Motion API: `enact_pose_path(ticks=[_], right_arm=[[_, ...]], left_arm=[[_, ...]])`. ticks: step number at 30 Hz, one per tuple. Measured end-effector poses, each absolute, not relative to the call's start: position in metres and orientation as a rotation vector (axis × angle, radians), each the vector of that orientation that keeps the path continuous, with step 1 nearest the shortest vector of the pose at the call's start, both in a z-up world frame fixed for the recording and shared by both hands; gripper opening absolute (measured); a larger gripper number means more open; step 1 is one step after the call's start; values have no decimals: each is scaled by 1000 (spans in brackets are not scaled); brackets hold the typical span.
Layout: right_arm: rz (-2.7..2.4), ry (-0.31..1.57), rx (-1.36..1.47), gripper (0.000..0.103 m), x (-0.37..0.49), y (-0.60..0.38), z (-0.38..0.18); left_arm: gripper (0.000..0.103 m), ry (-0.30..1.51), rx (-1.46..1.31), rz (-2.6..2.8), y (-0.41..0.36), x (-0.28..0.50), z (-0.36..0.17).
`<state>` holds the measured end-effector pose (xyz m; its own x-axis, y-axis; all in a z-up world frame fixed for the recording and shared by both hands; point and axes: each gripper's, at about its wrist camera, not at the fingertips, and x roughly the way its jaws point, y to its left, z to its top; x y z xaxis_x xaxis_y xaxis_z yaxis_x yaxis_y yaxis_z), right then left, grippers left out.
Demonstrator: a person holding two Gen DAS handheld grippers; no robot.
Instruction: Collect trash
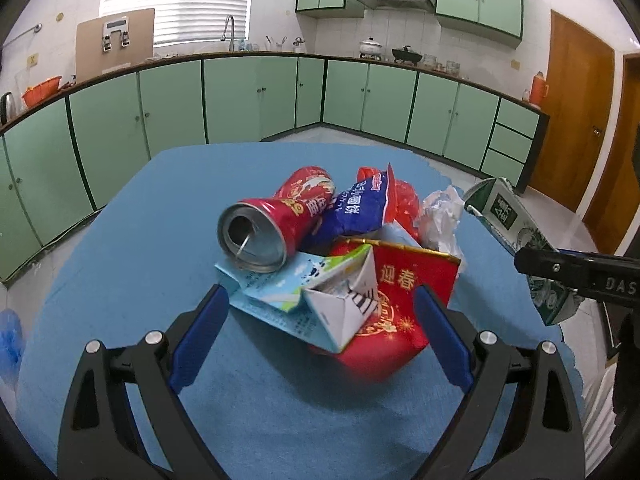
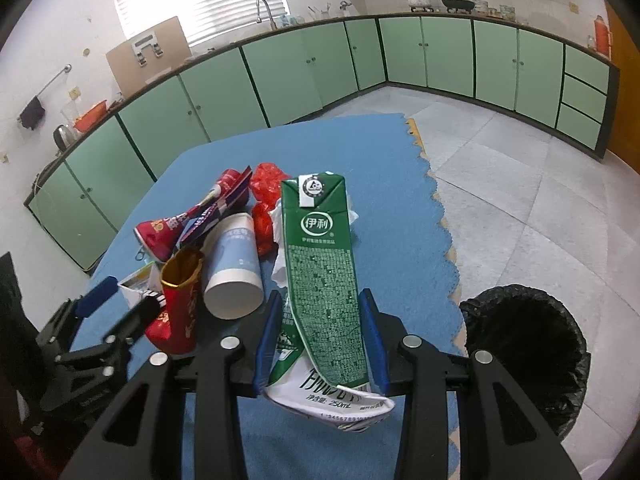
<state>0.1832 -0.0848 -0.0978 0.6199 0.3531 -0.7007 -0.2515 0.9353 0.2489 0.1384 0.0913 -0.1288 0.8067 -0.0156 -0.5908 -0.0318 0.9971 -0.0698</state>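
- Green milk carton (image 2: 324,276): clamped between the blue pads of the right gripper (image 2: 322,340), held clear of the mat; its folded top points toward 12 o'clock in the right wrist view, and its crumpled white base hangs at 6 o'clock below the jaws. In the left wrist view the same carton (image 1: 508,220) appears at 3 o'clock beside the pile.
- Trash pile: a heap at the centre of the blue mat (image 1: 132,264). It comprises a red can (image 1: 276,224) lying on its side with its open mouth facing the camera, a blue snack bag (image 1: 356,208) at 1 o'clock from the can, a crumpled white wrapper (image 1: 440,216) at 3 o'clock, a pale blue flattened carton (image 1: 276,292) beneath the can, a red packet (image 1: 404,304) with gold print, and a white folded carton (image 1: 344,312) lying on the packet.
- Paper cup (image 2: 234,272): seen in the right wrist view only, on its side, base toward the camera, at 9 o'clock from the held carton.
- Left gripper (image 1: 320,320): jaws spread wide, released, straddling the near edge of the pile; nothing is pressed between the pads.
- Bin (image 2: 528,356): black-lined, on the tiled floor at 4 o'clock from the held carton, off the mat.
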Motion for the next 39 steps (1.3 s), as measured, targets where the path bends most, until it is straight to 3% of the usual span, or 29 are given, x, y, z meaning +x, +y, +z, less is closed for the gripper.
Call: enact_pose_path(ticks=[17,21,28,30,39], right_arm=[[355,830,130,39,178,-88,-104],[355,836,133,39,180,-89,-107],[364,840,129,39,181,-86,-108],[367,846,127,34,182,-85,-110],[366,881,113,32,186,-78,-118]], left_arm=[[90,638,-129,108,99,162,-130],[80,648,-170,126,115,153,-130],[81,665,-181,202,151,129,-124],[85,673,-187,211,156,127,-125],[88,720,-140,194,158,158,-136]])
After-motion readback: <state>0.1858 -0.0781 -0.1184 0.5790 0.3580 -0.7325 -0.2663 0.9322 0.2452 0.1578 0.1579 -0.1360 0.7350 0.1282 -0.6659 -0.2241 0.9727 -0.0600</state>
